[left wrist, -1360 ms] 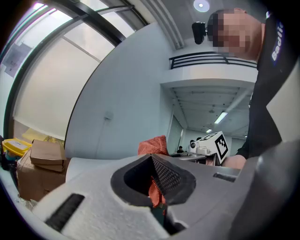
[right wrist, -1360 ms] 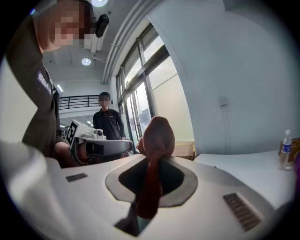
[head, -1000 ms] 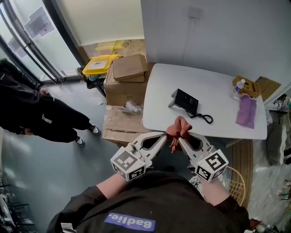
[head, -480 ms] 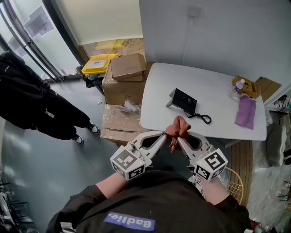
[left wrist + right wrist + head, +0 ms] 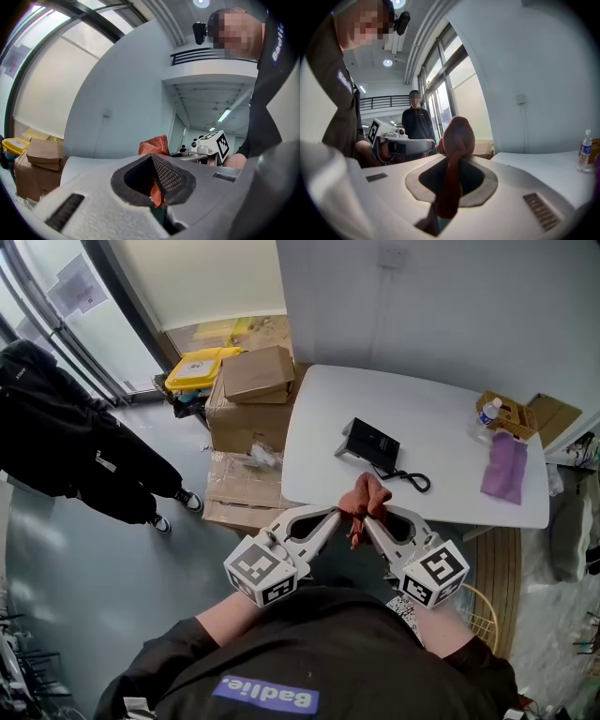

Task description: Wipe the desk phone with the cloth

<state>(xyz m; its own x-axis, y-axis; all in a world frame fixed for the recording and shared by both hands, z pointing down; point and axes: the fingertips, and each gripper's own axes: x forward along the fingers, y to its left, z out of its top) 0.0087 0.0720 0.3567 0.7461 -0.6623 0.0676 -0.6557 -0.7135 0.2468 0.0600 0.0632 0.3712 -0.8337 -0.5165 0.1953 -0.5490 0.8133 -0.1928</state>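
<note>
A black desk phone [image 5: 371,444] with a coiled cord lies on the white table [image 5: 441,432], near its left front part. A bunched rust-red cloth [image 5: 365,499] hangs just in front of the table's near edge. My left gripper [image 5: 345,513] and my right gripper [image 5: 367,516] meet at it, both shut on the cloth. In the left gripper view the cloth [image 5: 155,146] sticks up between the closed jaws. The right gripper view shows the cloth [image 5: 456,140] pinched the same way. The phone is out of both gripper views.
A purple cloth [image 5: 502,467], a water bottle [image 5: 485,414] and a small cardboard tray [image 5: 508,412] sit at the table's right end. Stacked cardboard boxes [image 5: 251,390] and a yellow bin [image 5: 197,368] stand left of the table. A person in black [image 5: 70,442] stands at left.
The grippers and cloth hold the same pose. The view has shifted slightly, so the table sits a little further left. The person in black has moved closer along the left side.
</note>
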